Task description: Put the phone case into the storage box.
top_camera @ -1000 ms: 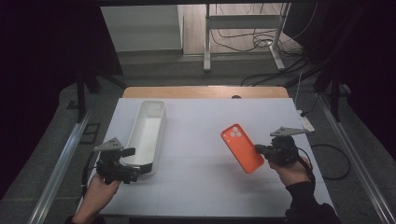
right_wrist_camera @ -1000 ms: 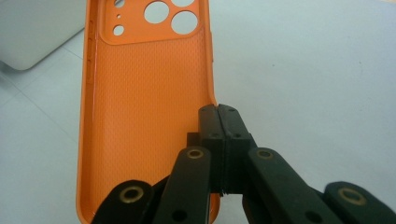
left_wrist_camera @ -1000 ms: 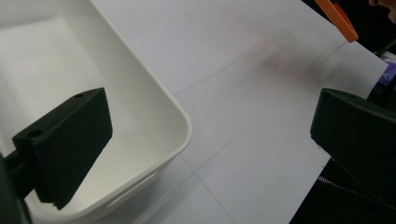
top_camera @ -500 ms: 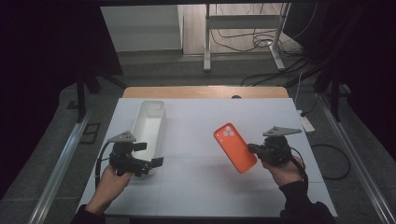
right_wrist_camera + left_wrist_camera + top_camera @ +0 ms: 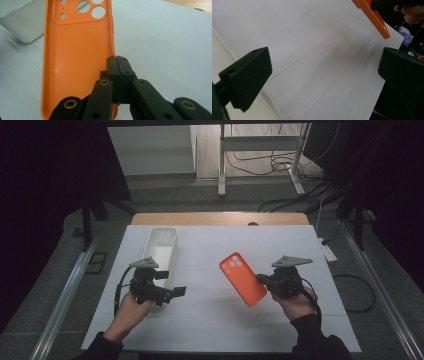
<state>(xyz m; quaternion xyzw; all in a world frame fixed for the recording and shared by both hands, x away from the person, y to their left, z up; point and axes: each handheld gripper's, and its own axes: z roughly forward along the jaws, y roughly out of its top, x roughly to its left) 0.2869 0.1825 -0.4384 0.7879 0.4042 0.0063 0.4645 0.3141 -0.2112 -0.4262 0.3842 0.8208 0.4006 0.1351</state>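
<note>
On the left of the table (image 5: 210, 320), the white tray (image 5: 161, 251) lies lengthwise. Just beside its near end, the left gripper (image 5: 172, 292) is held with its jaws wide apart and nothing between them. To the right, the orange phone case (image 5: 242, 278) is lifted above the table, and the right gripper (image 5: 262, 279) is clamped on its long edge.

White bin (image 5: 161, 251) on a white table (image 5: 210, 320) — cables (image 5: 260, 162) beyond.
</note>
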